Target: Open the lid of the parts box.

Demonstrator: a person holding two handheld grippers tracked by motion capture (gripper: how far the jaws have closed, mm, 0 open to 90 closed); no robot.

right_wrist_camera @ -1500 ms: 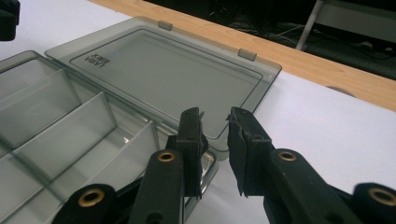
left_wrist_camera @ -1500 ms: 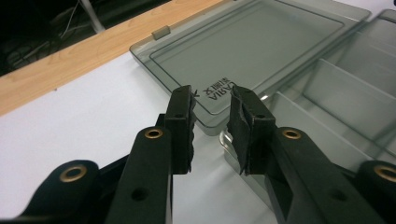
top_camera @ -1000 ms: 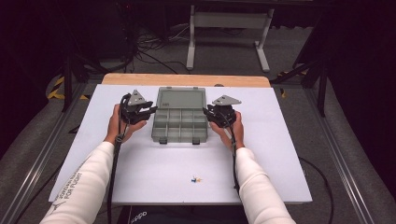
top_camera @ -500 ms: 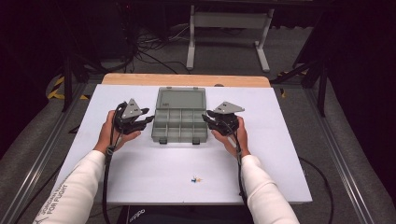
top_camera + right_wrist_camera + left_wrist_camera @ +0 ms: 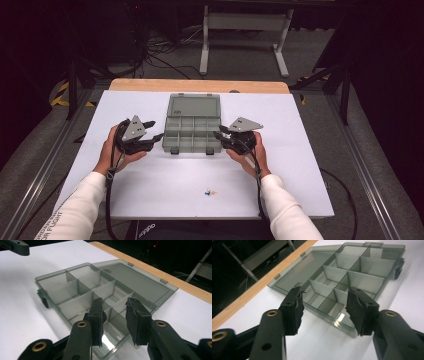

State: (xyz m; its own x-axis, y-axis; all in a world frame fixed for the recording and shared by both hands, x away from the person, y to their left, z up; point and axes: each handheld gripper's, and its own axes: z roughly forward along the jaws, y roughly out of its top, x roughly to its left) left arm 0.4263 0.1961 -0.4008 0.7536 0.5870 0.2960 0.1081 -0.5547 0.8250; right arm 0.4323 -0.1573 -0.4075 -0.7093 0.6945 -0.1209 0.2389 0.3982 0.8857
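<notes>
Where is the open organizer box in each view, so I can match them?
High view: box at table centre, between the two grippers.
Left gripper view: box upper centre to right, beyond the open jaws.
Right gripper view: box at centre, beyond the open jaws.
Shared landmark: the flat open lid, on the side toward the table's wooden edge.

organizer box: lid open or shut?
Open. The organizer box has its lid folded flat back on the table, compartments exposed and empty.

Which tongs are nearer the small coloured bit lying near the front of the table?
Right tongs, slightly: bit lies front-left of them; left tongs sit farther left.
</notes>
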